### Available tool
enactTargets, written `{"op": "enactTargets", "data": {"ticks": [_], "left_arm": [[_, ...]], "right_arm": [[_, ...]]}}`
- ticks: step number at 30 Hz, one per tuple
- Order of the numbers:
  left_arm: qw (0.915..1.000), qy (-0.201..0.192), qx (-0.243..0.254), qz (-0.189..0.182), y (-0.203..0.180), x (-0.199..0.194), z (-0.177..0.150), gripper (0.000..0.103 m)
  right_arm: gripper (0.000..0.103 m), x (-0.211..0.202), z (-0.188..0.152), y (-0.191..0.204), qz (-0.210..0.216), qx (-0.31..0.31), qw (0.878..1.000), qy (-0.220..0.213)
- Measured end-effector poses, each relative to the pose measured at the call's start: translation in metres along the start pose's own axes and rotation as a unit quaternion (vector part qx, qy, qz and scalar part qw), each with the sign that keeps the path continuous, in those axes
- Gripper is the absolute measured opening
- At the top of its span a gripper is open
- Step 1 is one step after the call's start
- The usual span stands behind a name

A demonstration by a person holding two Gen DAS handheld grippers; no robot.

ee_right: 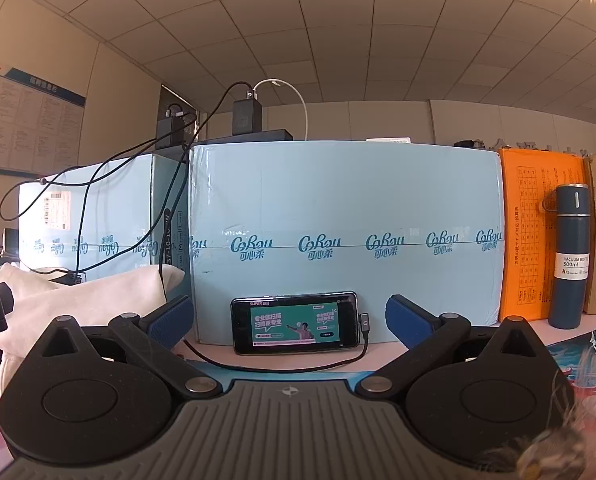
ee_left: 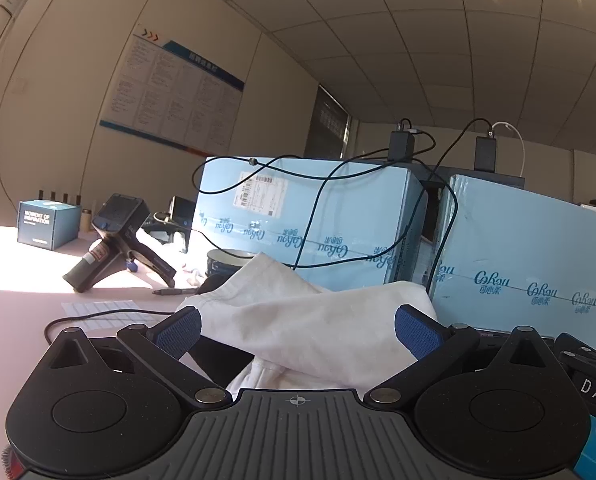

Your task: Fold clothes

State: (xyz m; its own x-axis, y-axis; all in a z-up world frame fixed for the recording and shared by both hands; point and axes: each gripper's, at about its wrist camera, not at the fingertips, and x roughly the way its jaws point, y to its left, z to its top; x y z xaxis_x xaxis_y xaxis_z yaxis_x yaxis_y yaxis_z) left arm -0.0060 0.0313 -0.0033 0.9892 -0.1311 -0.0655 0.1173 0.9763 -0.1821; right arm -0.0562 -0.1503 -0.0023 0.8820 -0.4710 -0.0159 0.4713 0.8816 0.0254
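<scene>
A crumpled white garment (ee_left: 298,320) lies heaped on the pale table, right in front of my left gripper (ee_left: 298,330). That gripper is open, its blue pads spread wide to either side of the cloth, and nothing is pinched. In the right wrist view the same white garment (ee_right: 90,292) shows at the far left, beside and beyond the left finger. My right gripper (ee_right: 290,320) is open too and faces a phone (ee_right: 296,322) that leans against a light blue carton; nothing lies between its fingers.
Light blue cartons (ee_right: 338,232) wall off the back of the table, with chargers and black cables (ee_left: 318,208) draped over them. A black handheld device (ee_left: 114,236), a dark bowl (ee_left: 230,264) and a small blue box (ee_left: 48,224) sit at left. A blue vacuum bottle (ee_right: 570,256) stands at right.
</scene>
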Motion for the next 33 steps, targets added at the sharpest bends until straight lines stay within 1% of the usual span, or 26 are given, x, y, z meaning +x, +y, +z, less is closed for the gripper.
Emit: {"op": "enactTargets", "data": {"ticks": [17,27,30,33], "left_arm": [[1.0,0.002,-0.001,0.0,0.001,0.0,0.0,0.103],[0.9997,-0.019,-0.012,-0.011,0.004,-0.005,0.001,0.103],[0.9991,-0.034,-0.02,-0.015,0.005,-0.009,0.002,0.103],[0.9991,-0.033,-0.019,-0.019,0.005,-0.007,0.003,0.103]], "right_arm": [[0.103,0.001,0.0,0.0,0.006,0.001,1.0,0.003],[0.103,-0.002,0.001,-0.001,0.005,0.004,1.0,-0.004],[0.103,-0.002,0.001,-0.002,-0.001,0.005,1.0,-0.004],[0.103,-0.006,0.001,-0.005,-0.011,0.003,1.0,-0.006]]}}
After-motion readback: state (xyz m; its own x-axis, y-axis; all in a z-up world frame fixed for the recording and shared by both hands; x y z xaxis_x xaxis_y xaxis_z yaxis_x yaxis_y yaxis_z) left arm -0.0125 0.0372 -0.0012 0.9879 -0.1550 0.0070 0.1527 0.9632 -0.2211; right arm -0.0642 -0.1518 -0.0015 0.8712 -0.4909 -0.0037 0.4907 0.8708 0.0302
